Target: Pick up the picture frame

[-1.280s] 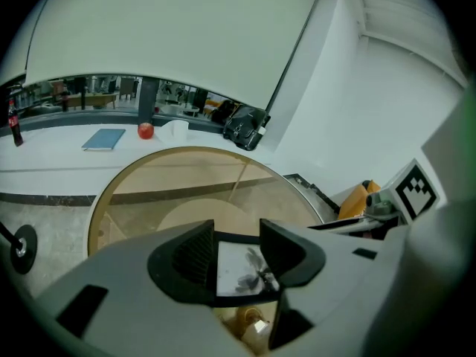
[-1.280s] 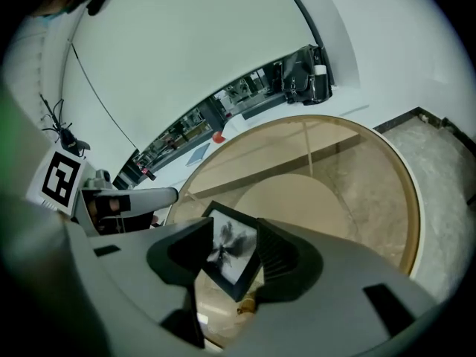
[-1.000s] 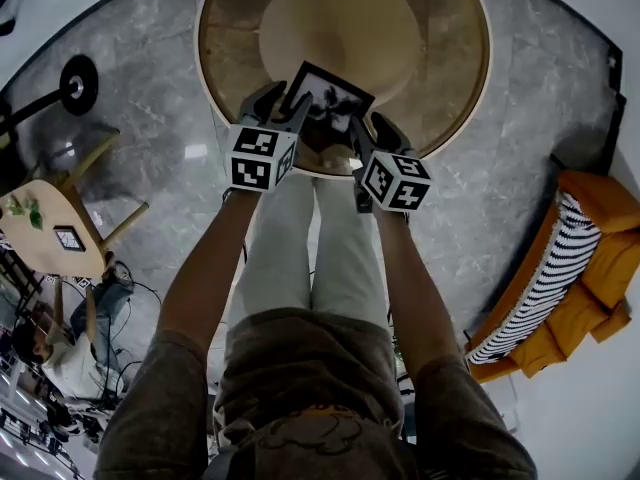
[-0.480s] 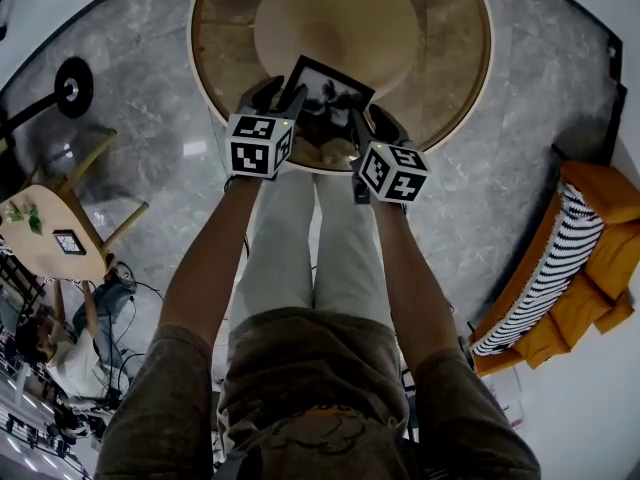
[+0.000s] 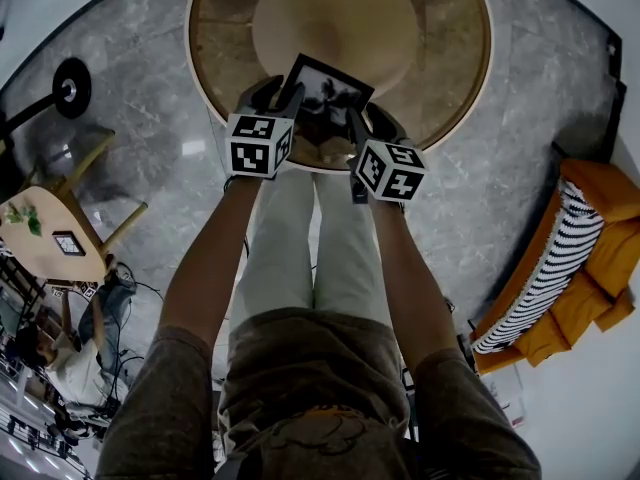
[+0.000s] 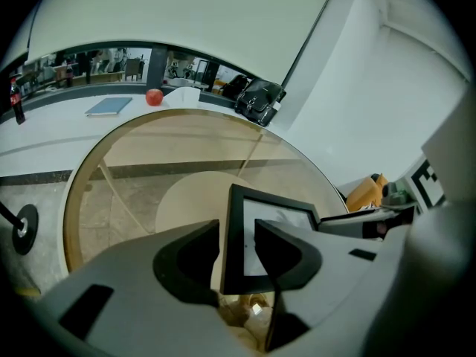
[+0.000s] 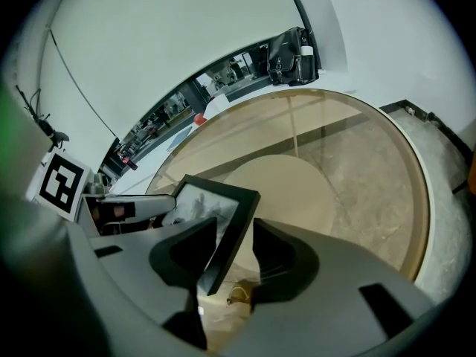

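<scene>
A black-bordered picture frame [image 5: 325,86] stands tilted on the near part of a round glass table [image 5: 450,88]. My left gripper [image 5: 283,96] straddles the frame's left edge. In the left gripper view that edge [image 6: 232,236] sits between the closing jaws of the left gripper [image 6: 238,238], and both pads touch it. My right gripper [image 5: 368,123] is at the frame's right side. In the right gripper view the frame [image 7: 204,203] has its edge between the closing jaws of the right gripper [image 7: 234,240], pads against it.
Under the glass is a round beige base [image 5: 335,18]. An orange sofa with a striped cushion [image 5: 560,278] is at the right. A small side table [image 5: 50,228] and a black lamp base [image 5: 68,90] are at the left. A black bag [image 6: 259,101] lies beyond the table.
Both grippers have edged slightly forward along the frame's side edges. The frame itself looks the same.
</scene>
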{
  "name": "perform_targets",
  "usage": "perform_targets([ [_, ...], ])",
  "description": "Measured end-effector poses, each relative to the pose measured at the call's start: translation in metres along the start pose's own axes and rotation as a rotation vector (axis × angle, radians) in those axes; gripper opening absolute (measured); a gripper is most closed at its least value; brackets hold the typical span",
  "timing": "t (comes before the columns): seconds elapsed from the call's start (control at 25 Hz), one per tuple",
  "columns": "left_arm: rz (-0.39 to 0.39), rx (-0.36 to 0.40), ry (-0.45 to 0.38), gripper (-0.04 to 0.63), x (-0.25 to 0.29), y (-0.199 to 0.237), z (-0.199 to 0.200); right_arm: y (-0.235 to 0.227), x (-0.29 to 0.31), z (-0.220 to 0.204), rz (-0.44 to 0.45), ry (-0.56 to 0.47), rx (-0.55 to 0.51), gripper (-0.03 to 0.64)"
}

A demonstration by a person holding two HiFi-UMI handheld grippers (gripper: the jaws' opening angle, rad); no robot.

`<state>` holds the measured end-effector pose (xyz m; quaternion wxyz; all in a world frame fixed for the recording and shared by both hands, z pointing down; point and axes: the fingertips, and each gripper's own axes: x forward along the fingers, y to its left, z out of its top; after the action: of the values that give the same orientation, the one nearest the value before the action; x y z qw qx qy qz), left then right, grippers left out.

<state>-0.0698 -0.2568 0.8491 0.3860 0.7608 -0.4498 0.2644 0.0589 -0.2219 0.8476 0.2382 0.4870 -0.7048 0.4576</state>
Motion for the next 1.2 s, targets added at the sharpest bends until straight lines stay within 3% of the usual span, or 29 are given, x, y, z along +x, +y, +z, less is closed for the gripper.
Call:
perform_targets([
  [1.2, -0.017, -0.019, 0.014, 0.089, -0.004, -0.007, 0.008, -0.004, -0.010, 0.017, -0.035, -0.027, 0.026, 0.106],
])
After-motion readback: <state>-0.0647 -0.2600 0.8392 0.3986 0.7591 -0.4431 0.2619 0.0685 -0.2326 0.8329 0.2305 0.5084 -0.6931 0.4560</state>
